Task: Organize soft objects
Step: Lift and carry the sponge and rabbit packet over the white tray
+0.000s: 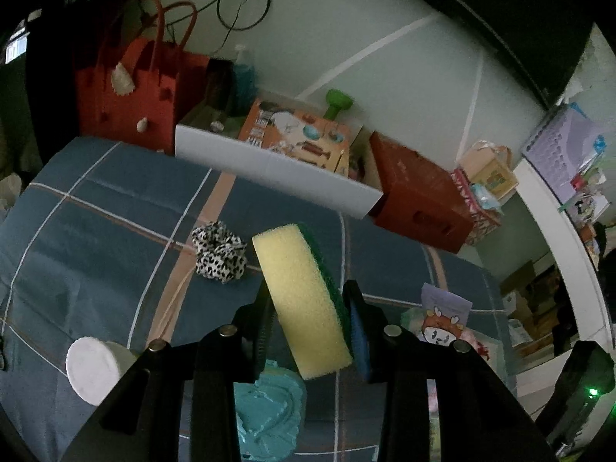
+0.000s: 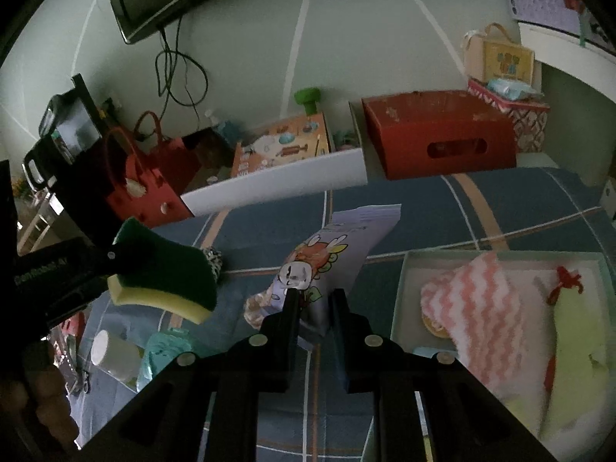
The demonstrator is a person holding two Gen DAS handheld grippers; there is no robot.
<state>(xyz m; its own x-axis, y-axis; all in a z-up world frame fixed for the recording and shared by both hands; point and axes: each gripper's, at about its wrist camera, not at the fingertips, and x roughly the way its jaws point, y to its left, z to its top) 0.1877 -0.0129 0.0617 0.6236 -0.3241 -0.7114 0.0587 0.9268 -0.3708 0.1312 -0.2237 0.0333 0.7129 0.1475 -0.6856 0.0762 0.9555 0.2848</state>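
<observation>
Left wrist view: left gripper (image 1: 308, 327) sits at lower centre, jaws partway closed & clamped on a yellow sponge (image 1: 304, 300) w/ a green scrub side. Sponge stands on edge, yellow face toward the camera, green layer against the right-hand finger; its long axis runs from lower right up to upper left of the frame, top end poking past the fingertips. Behind it, a blue plaid bedsheet (image 1: 96, 231) covers the surface. A black-and-white leopard scrunchie (image 1: 219, 252) lies on the sheet just left of the sponge's top end. A white round pad stack (image 1: 92, 369) is at lower left; a teal cloth (image 1: 265, 412) is under the gripper at bottom centre. Right wrist view: right gripper (image 2: 313, 296) at bottom centre, jaws nearly closed, pinching the bottom edge of a lilac cartoon pouch (image 2: 335, 258). Pouch stands tilted, long axis from the fingers up to the upper right. To the right, a pale tray (image 2: 400, 300) holds a pink-and-white zigzag cloth (image 2: 485, 308) & a pale yellow-green cloth (image 2: 577, 346). The sponge shows at mid left.
</observation>
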